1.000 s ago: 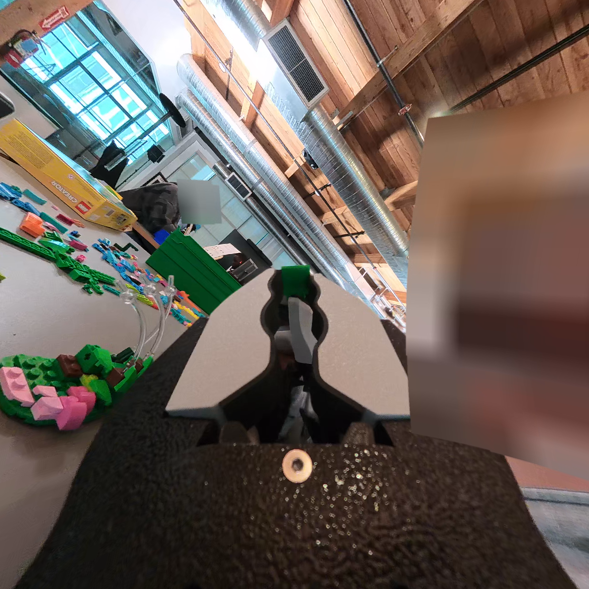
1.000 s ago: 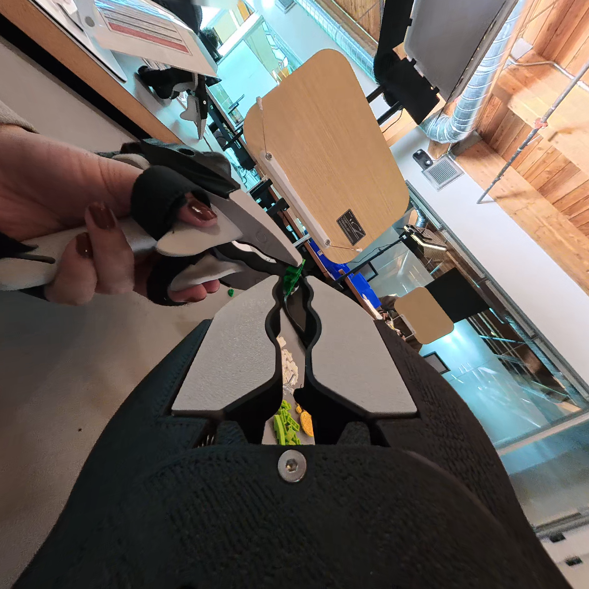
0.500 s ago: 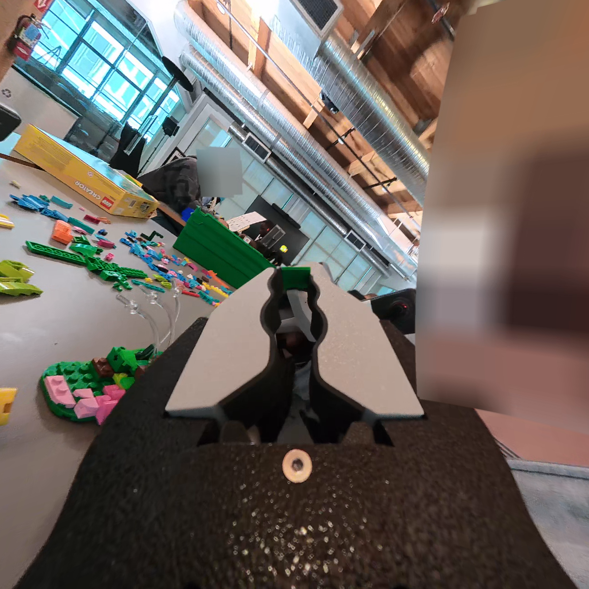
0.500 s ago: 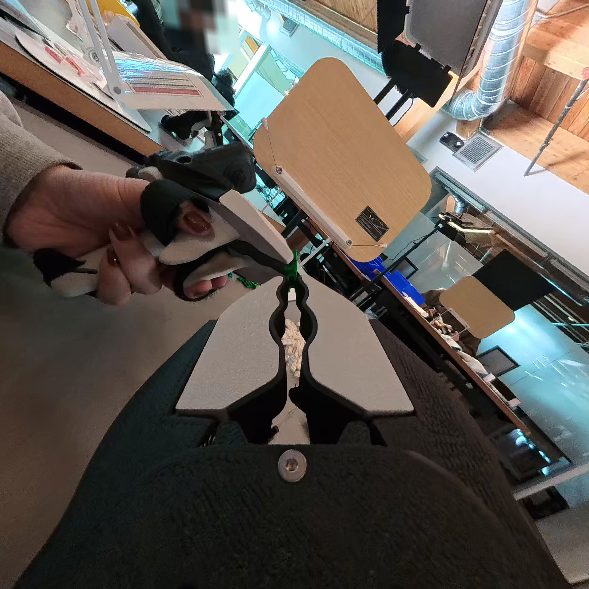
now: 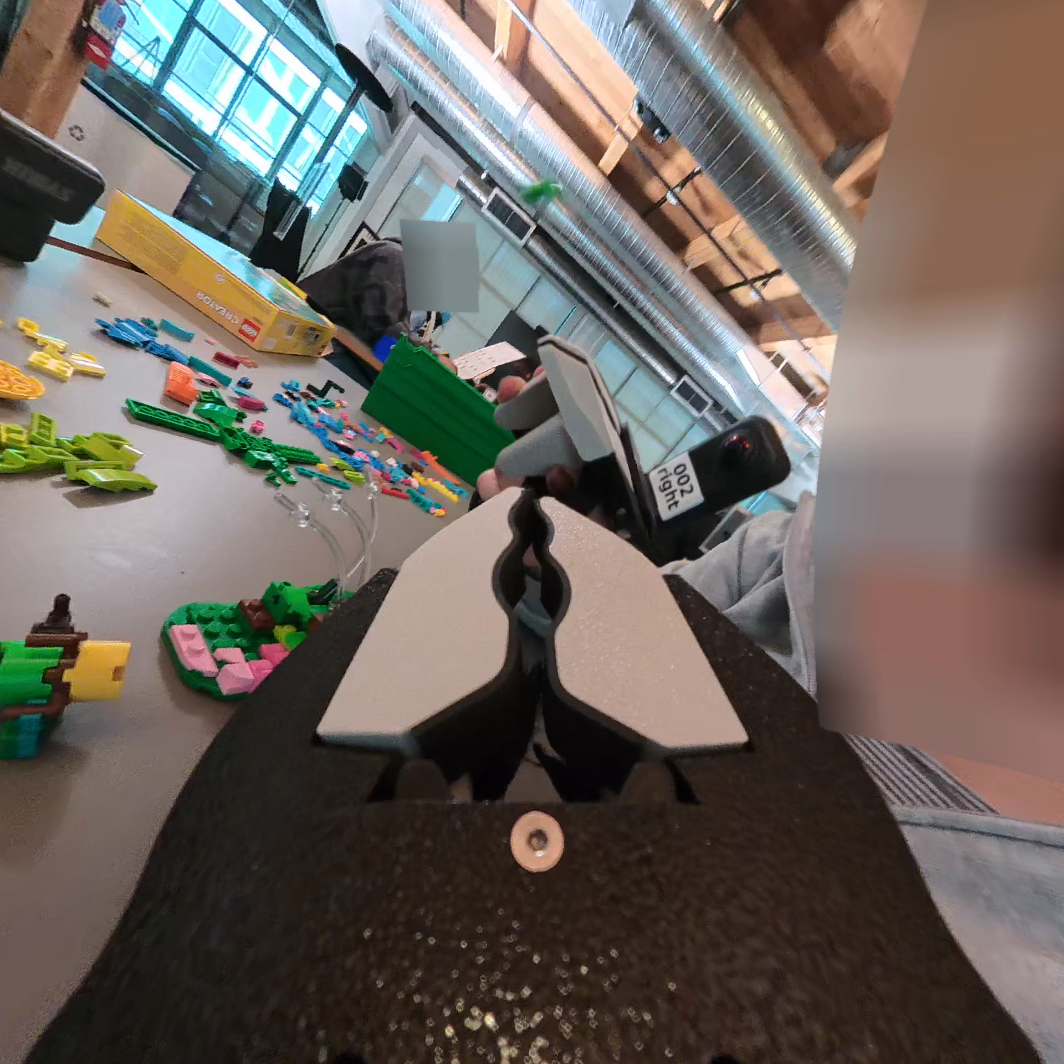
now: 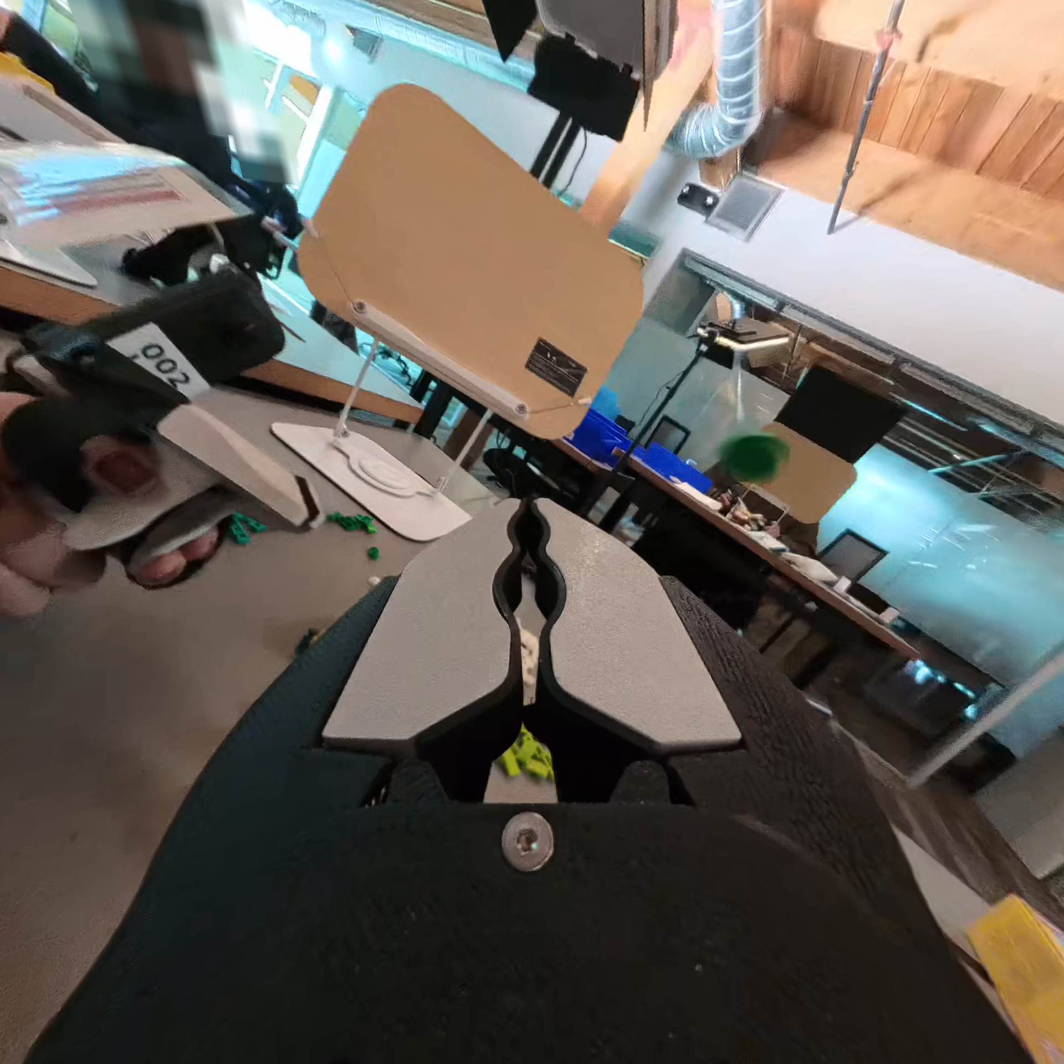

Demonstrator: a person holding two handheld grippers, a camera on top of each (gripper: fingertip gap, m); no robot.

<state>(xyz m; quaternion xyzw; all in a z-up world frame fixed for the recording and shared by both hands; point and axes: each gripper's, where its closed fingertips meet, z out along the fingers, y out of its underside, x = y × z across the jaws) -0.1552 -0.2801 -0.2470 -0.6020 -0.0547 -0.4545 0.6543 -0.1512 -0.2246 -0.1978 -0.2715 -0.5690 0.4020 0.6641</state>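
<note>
Both the left gripper (image 5: 531, 502) and right gripper (image 6: 528, 505) are clenched on nothing; a small blurred green plastic piece (image 6: 753, 455), airborne at right of centre, could be lost off the grey table (image 6: 86, 719).

The ceiling (image 5: 576, 63) is of wooden beams and planks, with silver ducts (image 5: 622, 190) running along it. Tall windows (image 5: 242, 98) and glass partitions (image 6: 950, 553) let in bluish daylight, beside a white wall (image 6: 898, 299) with a vent (image 6: 744, 214). Grey tables (image 5: 144, 553) fill the room, one bearing a tan panel (image 6: 460, 253) on a white stand; farther off stand a long desk (image 6: 777, 553) and dark monitors (image 6: 835, 411).
</note>
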